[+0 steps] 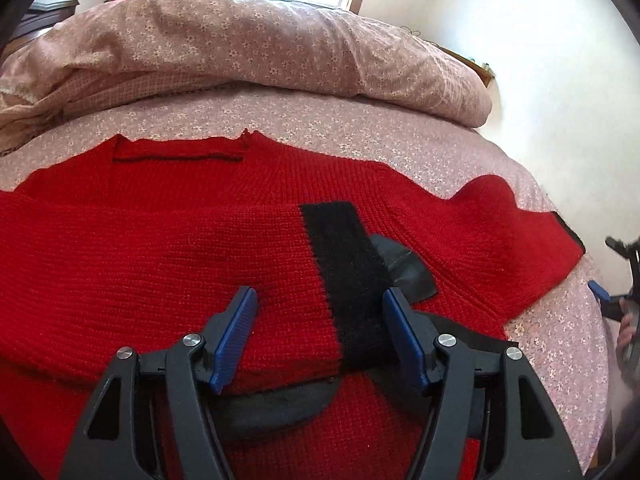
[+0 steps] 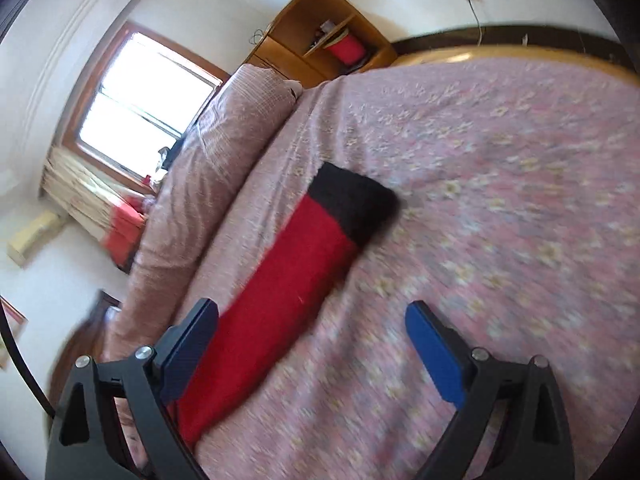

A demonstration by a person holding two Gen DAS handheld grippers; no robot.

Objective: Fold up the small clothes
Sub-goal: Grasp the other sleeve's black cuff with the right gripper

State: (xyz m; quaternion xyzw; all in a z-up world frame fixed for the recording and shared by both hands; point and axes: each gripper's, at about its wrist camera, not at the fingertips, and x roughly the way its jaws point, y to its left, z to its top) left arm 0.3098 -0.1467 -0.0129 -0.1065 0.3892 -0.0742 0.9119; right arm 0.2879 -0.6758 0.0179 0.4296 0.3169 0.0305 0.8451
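A red knit sweater [image 1: 160, 248] lies spread on the pink floral bed sheet [image 1: 360, 128], collar toward the far side. One sleeve is folded across its body, ending in a black cuff [image 1: 344, 264]. My left gripper [image 1: 320, 292] hovers low over that cuff, open, with the cuff lying between its blue pads and neither pad pressing on it. The other sleeve [image 2: 280, 280], with its black cuff [image 2: 352, 200], stretches out on the sheet. Beside and above it my right gripper [image 2: 312, 306] stands open and holds nothing. Its left finger is close to the sleeve.
A rolled pink floral quilt [image 1: 240, 48] runs along the far side of the bed, below a window [image 2: 148, 92]. A wooden shelf unit [image 2: 320, 36] stands in the corner. The bed's wooden edge [image 2: 480, 50] and a white wall bound the right side. Dark grey patches [image 1: 404, 268] show on the sweater.
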